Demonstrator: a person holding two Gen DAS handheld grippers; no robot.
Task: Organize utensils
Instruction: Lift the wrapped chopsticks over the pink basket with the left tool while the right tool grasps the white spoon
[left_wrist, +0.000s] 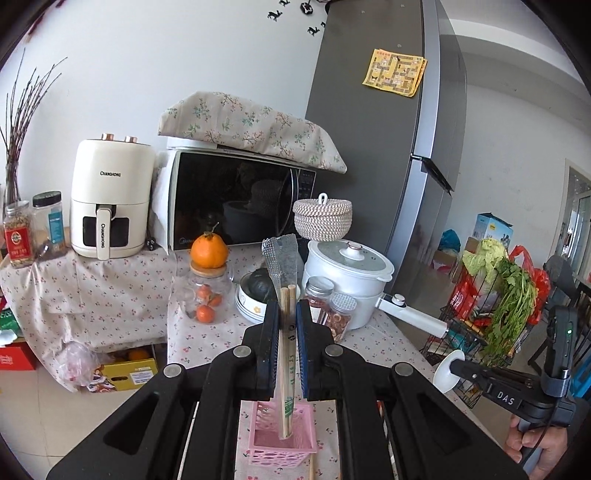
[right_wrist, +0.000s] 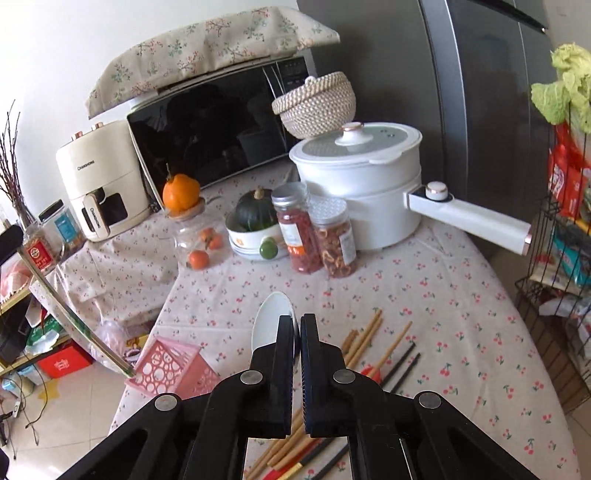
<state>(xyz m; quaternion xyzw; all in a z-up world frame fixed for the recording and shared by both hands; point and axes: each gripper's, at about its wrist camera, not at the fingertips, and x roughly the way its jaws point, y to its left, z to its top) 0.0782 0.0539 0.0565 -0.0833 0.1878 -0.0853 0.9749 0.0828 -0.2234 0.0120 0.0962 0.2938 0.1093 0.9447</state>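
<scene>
My left gripper (left_wrist: 287, 310) is shut on a pair of wrapped wooden chopsticks (left_wrist: 287, 363), held upright with the lower end inside the pink perforated basket (left_wrist: 280, 448) below it. The same chopsticks show slanting into the basket (right_wrist: 173, 365) in the right wrist view (right_wrist: 74, 325). My right gripper (right_wrist: 297, 321) is shut on a white ceramic spoon (right_wrist: 271, 325), held above the table; it also shows at the right of the left wrist view (left_wrist: 448, 373). Several loose wooden and black chopsticks (right_wrist: 373, 343) lie on the tablecloth to the right of the basket.
At the back of the table (right_wrist: 461, 314) stand a white pot with long handle (right_wrist: 365, 184), two spice jars (right_wrist: 316, 229), a bowl with a squash (right_wrist: 255, 229), a glass jar topped by an orange (right_wrist: 192, 236), microwave (left_wrist: 236, 199) and air fryer (left_wrist: 110, 199). A wire rack (right_wrist: 561, 266) stands right.
</scene>
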